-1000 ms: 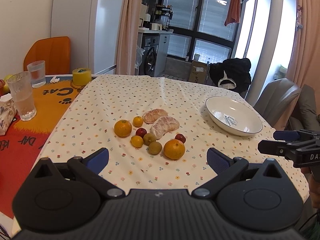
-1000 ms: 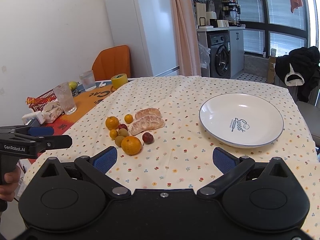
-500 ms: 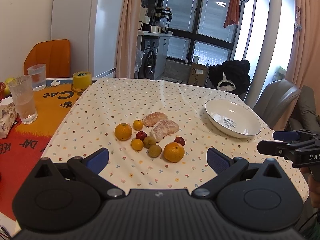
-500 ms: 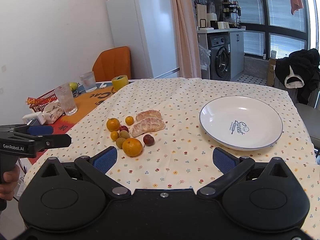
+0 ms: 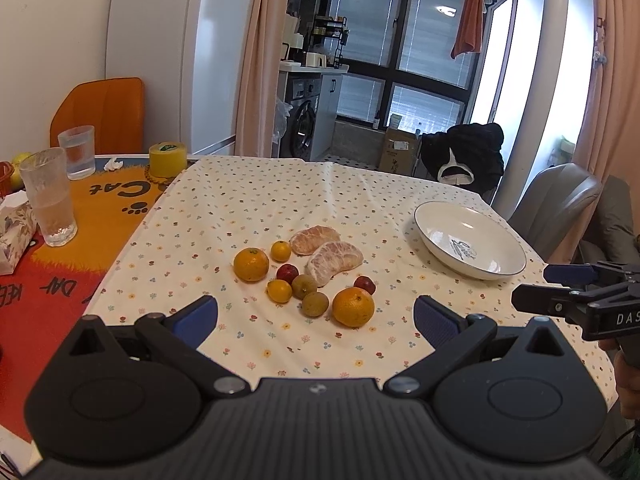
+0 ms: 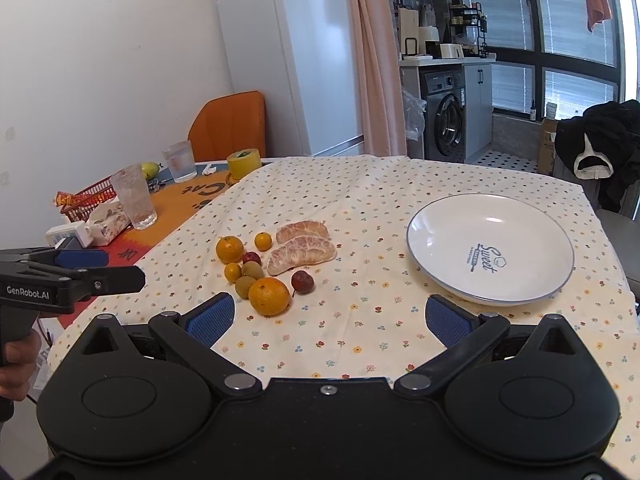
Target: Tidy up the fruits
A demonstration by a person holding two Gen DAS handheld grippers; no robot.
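A cluster of fruit lies mid-table on the flowered cloth: two oranges [image 5: 353, 306] [image 5: 251, 264], small yellow citrus [image 5: 279, 291], red fruits [image 5: 287, 273], green-brown fruits [image 5: 315, 303] and two peeled pomelo segments [image 5: 334, 257]. The white plate [image 5: 500, 272] sits empty to the right. My left gripper [image 5: 316, 316] hangs open short of the fruit, holding nothing. My right gripper [image 6: 328, 316] is open too, near the front edge, with the nearest orange [image 6: 269, 296] by its left finger and the plate [image 6: 440, 276] ahead right. Each gripper shows at the side of the other's view.
On the orange mat at left stand two glasses [image 5: 49, 196], a yellow tape roll [image 5: 167, 159], a tissue pack [image 5: 14, 232] and a red basket [image 6: 86, 196]. An orange chair [image 5: 100, 114] stands behind, a grey chair [image 5: 556, 204] at right. A hand [image 6: 16, 364] holds the left gripper.
Both cameras have tilted or risen slightly, so the fruit and plate sit lower in view. The fruit and plate have not moved. Both grippers stay open.
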